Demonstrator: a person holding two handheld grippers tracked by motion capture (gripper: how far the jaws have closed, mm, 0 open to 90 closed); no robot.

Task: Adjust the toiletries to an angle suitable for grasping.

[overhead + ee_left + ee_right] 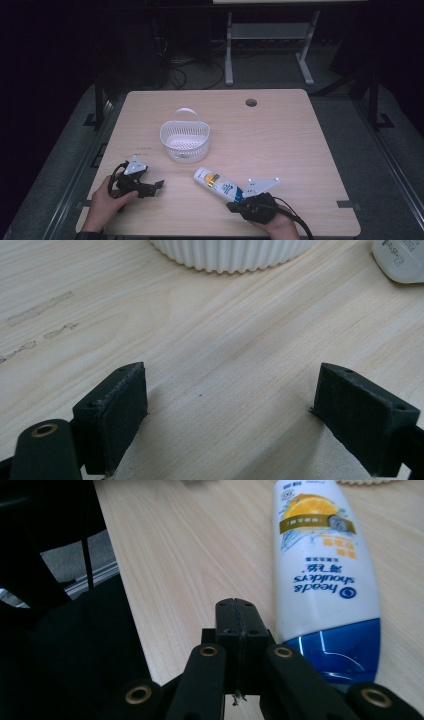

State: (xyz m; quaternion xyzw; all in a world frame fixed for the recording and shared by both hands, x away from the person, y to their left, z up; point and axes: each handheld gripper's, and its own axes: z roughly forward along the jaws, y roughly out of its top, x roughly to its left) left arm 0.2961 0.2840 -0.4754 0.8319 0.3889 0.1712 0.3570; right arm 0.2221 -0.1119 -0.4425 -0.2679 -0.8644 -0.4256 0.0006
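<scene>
High view: a light wooden table carries a white slotted basket with an upright loop handle, well in from the far edge and a little toward the left edge. Nearer the front edge, about midway along it, a white Head & Shoulders shampoo bottle lies on its side, its blue cap end pointing toward the front right corner.

The right gripper sits low at that cap end. Its jaws are pressed flat together with nothing between them, and the bottle lies just beside them; whether they touch its blue cap is hard to tell.

The left gripper hovers near the front left corner, held in the person's left hand. Its jaws stand wide apart over bare wood, with the basket's ribbed wall ahead of them.
</scene>
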